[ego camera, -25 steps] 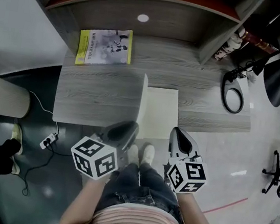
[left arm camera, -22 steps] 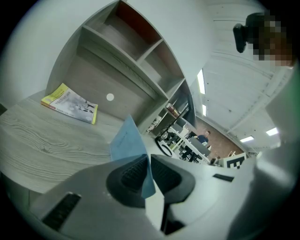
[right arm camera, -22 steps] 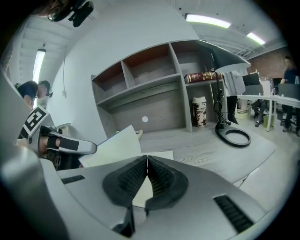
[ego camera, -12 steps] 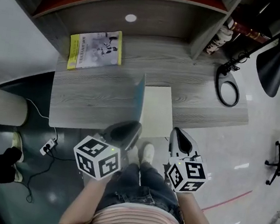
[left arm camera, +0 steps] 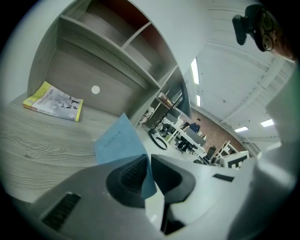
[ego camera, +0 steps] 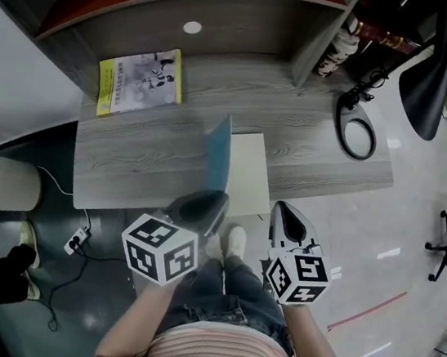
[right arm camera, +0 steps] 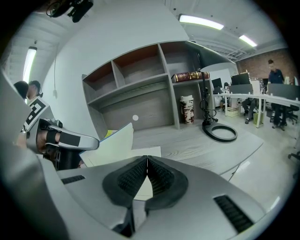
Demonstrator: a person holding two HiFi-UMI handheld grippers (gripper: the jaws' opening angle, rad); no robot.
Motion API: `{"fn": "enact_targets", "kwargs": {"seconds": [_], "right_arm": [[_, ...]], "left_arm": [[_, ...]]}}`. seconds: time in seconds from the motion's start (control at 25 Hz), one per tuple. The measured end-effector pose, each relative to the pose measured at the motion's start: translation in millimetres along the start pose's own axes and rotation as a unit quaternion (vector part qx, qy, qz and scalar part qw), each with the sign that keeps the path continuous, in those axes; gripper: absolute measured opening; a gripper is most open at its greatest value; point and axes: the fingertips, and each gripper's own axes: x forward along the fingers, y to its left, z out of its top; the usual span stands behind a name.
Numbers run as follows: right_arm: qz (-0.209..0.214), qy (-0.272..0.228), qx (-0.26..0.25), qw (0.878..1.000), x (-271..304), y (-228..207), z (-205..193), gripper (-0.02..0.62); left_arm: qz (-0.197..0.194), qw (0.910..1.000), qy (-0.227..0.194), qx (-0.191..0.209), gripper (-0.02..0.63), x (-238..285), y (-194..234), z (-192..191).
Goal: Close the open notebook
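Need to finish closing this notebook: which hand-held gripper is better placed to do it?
Left. The left hand-held gripper already pinches the raised blue cover, which stands above the white page. The right hand-held gripper is shut on nothing, beside that page.

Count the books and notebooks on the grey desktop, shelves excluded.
2. A yellow booklet lies flat at the back left; the open notebook sits at the front edge, its blue cover held by the left gripper. None appear hidden.

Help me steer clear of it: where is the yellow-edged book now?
In the head view, the yellow-edged book lies at the far left of the desk, by the shelf unit, apart from the raised blue cover of the notebook.
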Motion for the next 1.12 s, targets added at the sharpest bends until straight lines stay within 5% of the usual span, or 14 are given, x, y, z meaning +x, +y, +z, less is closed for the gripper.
{"fn": "enact_targets", "kwargs": {"seconds": [1.12], "right_arm": [[-0.047, 0.019, 0.035, 0.998, -16.1, -30.2, -21.2, 0.009]], "left_arm": [[-0.019, 0.997, 0.069, 0.029, 0.032, 48.4, -21.7, -15.2]]}}
